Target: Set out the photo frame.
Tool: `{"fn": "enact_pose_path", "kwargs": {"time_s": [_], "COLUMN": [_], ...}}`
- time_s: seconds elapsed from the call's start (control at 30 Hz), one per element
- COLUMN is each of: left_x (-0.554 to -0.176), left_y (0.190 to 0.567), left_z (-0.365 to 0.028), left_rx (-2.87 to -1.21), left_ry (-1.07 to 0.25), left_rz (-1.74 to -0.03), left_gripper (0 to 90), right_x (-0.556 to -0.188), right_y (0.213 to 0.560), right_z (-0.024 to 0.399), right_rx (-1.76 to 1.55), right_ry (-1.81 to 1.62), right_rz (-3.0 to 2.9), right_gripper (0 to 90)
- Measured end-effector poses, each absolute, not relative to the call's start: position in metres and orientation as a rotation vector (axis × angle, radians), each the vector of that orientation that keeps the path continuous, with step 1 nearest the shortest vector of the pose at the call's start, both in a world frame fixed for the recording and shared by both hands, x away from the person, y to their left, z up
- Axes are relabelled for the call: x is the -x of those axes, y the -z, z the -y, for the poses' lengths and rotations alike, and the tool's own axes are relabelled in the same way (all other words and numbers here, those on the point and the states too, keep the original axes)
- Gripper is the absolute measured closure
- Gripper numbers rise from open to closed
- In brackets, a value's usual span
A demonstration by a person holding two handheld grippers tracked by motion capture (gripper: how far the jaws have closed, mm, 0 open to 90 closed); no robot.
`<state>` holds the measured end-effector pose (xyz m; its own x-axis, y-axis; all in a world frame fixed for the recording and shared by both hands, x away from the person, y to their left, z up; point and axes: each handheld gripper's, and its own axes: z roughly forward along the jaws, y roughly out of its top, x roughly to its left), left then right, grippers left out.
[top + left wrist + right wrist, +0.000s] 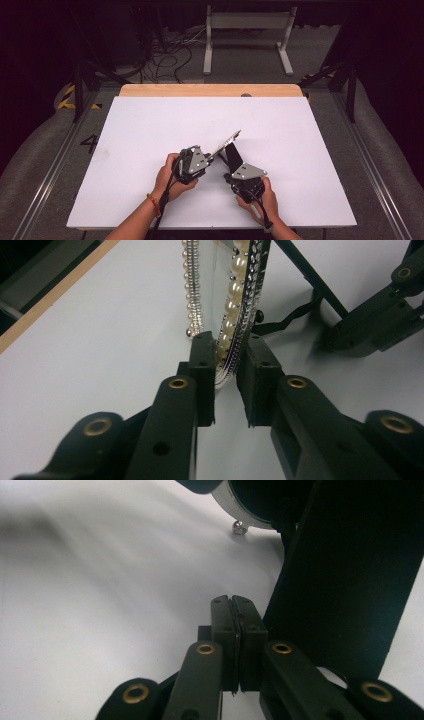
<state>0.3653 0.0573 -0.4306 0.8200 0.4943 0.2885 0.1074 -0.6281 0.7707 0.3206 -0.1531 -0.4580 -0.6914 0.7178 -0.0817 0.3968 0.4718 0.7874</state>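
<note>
I see one pearl-edged mirror [226, 142] raised off the white counter [150, 130], tilted, standing between my two hand-held grippers. My left hand-held gripper [209, 158] meets it at its lower rim: in the left gripper view the mirror's edge [235, 315], with its row of pearls and a line of small stones, runs down into the gap between the jaws, and the pads sit right against it on both sides, so I read that as a grip on the rim. My right hand-held gripper [229, 176] sits just right of the mirror, behind it, beside the black stand [232, 154] that slopes down from the mirror's back. In the right gripper view its jaws are pressed together with nothing between them, and the stand [345, 575] rises as a dark slab just to their right, close by; I cannot tell whether it touches.

My count: one mirror, one stand, two hand-held grippers, one counter.
</note>
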Motion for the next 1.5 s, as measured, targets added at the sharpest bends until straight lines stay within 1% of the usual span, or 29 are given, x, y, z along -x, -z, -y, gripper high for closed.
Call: {"fn": "enact_pose_path", "kwargs": {"time_s": [0.07, 0.13, 0.17, 0.2, 0.23, 0.27, 0.3, 0.33, 0.53, 0.6, 0.93, 1.2, 1.33, 1.4, 1.5], "left_x": [-0.368, -0.372, -0.374, -0.376, -0.378, -0.378, -0.376, -0.376, -0.373, -0.371, -0.356, -0.348, -0.349, -0.349, -0.349], "left_y": [0.433, 0.437, 0.439, 0.440, 0.442, 0.443, 0.443, 0.443, 0.441, 0.439, 0.437, 0.436, 0.435, 0.434, 0.435], "left_z": [-0.057, -0.057, -0.057, -0.057, -0.058, -0.058, -0.056, -0.056, -0.054, -0.054, -0.050, -0.051, -0.054, -0.056, -0.054], "left_rx": [-2.196, -2.191, -2.195, -2.197, -2.196, -2.199, -2.207, -2.207, -2.233, -2.245, -2.286, -2.292, -2.269, -2.261, -2.255], "left_ry": [-0.603, -0.607, -0.606, -0.607, -0.585, -0.573, -0.593, -0.593, -0.621, -0.644, -0.688, -0.689, -0.668, -0.637, -0.645], "left_rz": [-0.452, -0.456, -0.448, -0.456, -0.453, -0.431, -0.412, -0.412, -0.411, -0.395, -0.387, -0.396, -0.392, -0.397, -0.379], "left_gripper": [68.6, 64.7, 64.5, 65.0, 67.5, 72.3, 76.4, 77.9, 78.7, 80.2, 79.6, 77.8, 77.5, 78.0, 77.7], "right_x": [-0.320, -0.320, -0.321, -0.321, -0.321, -0.320, -0.320, -0.320, -0.320, -0.321, -0.323, -0.325, -0.328, -0.329, -0.331], "right_y": [0.457, 0.457, 0.457, 0.457, 0.457, 0.457, 0.457, 0.457, 0.458, 0.459, 0.459, 0.461, 0.460, 0.460, 0.460], "right_z": [0.154, 0.154, 0.155, 0.155, 0.154, 0.154, 0.154, 0.154, 0.156, 0.156, 0.160, 0.164, 0.169, 0.171, 0.173], "right_rx": [-0.931, -0.932, -0.934, -0.931, -0.927, -0.928, -0.925, -0.924, -0.926, -0.927, -0.947, -0.947, -0.971, -0.971, -0.984], "right_ry": [-1.093, -1.098, -1.096, -1.096, -1.091, -1.086, -1.079, -1.074, -1.064, -1.064, -1.067, -1.073, -1.103, -1.106, -1.113], "right_rz": [-2.318, -2.318, -2.317, -2.317, -2.318, -2.316, -2.314, -2.311, -2.291, -2.291, -2.294, -2.291, -2.288, -2.282, -2.280], "right_gripper": [89.4, 90.0, 90.0, 90.0, 90.0, 90.0, 90.0, 90.0, 90.0, 90.0, 90.0, 90.0, 90.0, 89.2, 89.7]}}
